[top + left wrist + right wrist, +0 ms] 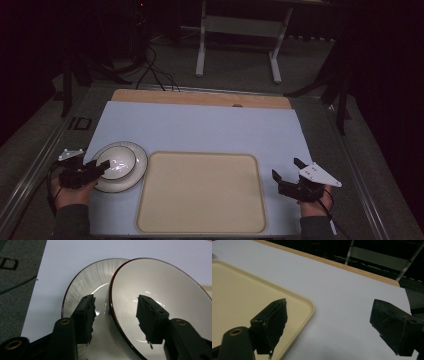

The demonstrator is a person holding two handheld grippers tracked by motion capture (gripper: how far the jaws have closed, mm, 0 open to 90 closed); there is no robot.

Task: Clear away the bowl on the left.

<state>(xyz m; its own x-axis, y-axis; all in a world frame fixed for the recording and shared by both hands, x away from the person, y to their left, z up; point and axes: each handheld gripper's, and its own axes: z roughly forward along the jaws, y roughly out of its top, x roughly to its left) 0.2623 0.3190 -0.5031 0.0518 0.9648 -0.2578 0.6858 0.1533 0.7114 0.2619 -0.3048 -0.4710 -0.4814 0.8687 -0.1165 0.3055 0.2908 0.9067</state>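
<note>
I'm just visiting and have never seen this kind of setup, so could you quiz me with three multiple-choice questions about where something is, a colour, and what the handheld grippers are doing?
1. Where does the white bowl with a dark brown rim sit?
A. On the tray
B. On the white ribbed plate, left of the tray
C. On the floor

2. What colour is the rectangular plastic tray?
A. Cream
B. Red
C. Green

3. How do the jaws of the left gripper stand?
A. Shut tight beside the bowl
B. Apart, one inside the bowl and one outside its rim
C. Clamped on the tray

Answers:
1. B, the high view shows bowl and plate together left of the tray.
2. A, it is pale cream in both the high view and the right gripper view.
3. B, the left gripper view shows the rim between the two jaws; the right gripper is open over the pale blue mat.
</note>
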